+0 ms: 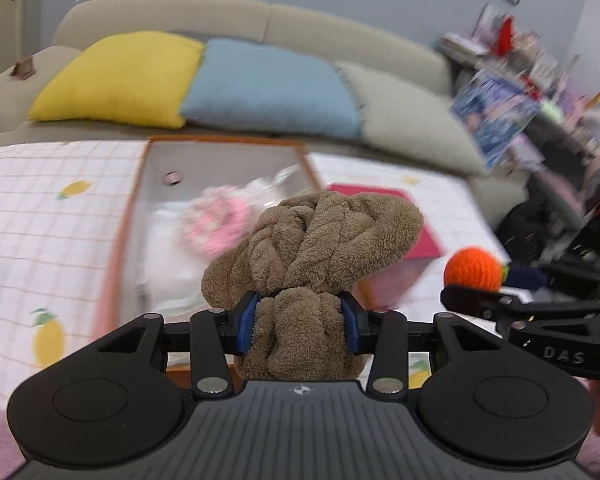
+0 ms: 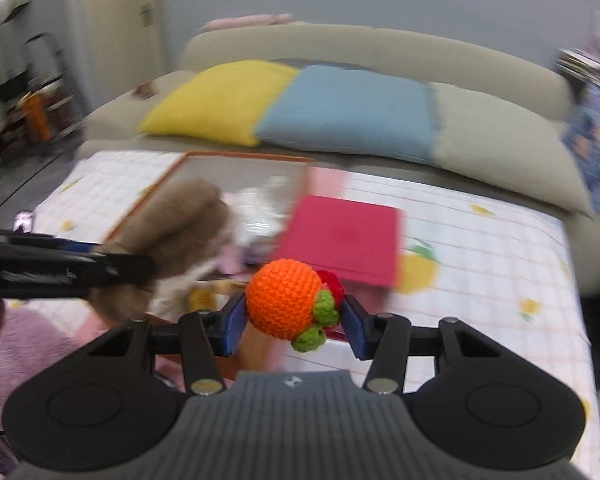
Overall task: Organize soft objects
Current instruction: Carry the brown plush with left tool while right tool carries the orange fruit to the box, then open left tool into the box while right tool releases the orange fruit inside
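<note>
My left gripper (image 1: 299,318) is shut on a brown fleece twisted soft toy (image 1: 320,232) and holds it above the near end of an orange-rimmed box (image 1: 118,232). A pink soft item (image 1: 216,224) lies blurred inside the box. My right gripper (image 2: 294,322) is shut on an orange crocheted ball (image 2: 282,300) with green and red knit bits. In the left wrist view the ball (image 1: 474,274) and right gripper (image 1: 512,286) sit to the right. In the right wrist view the brown toy (image 2: 172,236) and left gripper (image 2: 152,268) are at the left.
A lemon-print checked cloth (image 2: 480,248) covers the table. A red box lid (image 2: 344,236) lies right of the box. A beige sofa (image 1: 320,28) behind holds yellow (image 1: 120,76), blue (image 1: 268,88) and grey (image 1: 412,120) cushions. Cluttered shelves (image 1: 540,80) stand at the right.
</note>
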The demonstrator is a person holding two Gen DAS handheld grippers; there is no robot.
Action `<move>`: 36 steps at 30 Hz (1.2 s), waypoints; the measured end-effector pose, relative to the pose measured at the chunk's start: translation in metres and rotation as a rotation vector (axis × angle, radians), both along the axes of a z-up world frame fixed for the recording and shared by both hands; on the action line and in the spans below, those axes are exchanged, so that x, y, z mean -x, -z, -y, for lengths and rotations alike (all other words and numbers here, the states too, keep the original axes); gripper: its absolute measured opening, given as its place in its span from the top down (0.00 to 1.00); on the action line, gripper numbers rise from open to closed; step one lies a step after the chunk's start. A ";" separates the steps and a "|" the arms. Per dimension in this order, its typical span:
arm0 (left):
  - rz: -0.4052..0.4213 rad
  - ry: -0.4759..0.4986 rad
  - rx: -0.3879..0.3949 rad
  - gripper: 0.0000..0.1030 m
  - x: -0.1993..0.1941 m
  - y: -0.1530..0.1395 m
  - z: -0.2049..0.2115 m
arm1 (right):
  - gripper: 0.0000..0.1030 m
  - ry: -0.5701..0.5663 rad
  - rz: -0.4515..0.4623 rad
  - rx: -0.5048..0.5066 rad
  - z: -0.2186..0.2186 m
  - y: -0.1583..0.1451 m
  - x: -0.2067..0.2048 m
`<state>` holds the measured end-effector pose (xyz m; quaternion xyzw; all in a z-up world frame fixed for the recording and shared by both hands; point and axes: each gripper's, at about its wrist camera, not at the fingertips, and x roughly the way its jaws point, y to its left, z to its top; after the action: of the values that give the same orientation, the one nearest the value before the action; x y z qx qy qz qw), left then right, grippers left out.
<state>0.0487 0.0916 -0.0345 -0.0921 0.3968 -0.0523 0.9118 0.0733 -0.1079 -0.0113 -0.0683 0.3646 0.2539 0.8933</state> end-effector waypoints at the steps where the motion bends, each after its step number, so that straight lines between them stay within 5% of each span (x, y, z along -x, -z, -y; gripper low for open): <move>1: -0.025 -0.001 -0.028 0.53 -0.005 0.000 -0.003 | 0.51 -0.023 -0.006 0.015 -0.012 0.000 -0.003; 9: -0.149 0.038 -0.200 0.53 -0.027 0.019 -0.018 | 0.51 -0.180 -0.030 0.194 -0.079 0.020 -0.025; 18: -0.237 0.119 -0.302 0.53 -0.047 0.041 -0.017 | 0.52 -0.282 -0.074 0.375 -0.112 0.048 -0.054; 29: -0.323 0.082 -0.272 0.51 -0.059 0.068 -0.023 | 0.51 -0.316 -0.090 0.460 -0.121 0.072 -0.057; 36: -0.283 0.083 -0.256 0.34 -0.053 0.052 -0.026 | 0.51 -0.331 -0.088 0.457 -0.119 0.066 -0.054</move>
<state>0.1018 0.1179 -0.0861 0.0345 0.5281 -0.0256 0.8481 0.1275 0.0112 -0.0771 -0.3154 0.4344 0.3103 0.7845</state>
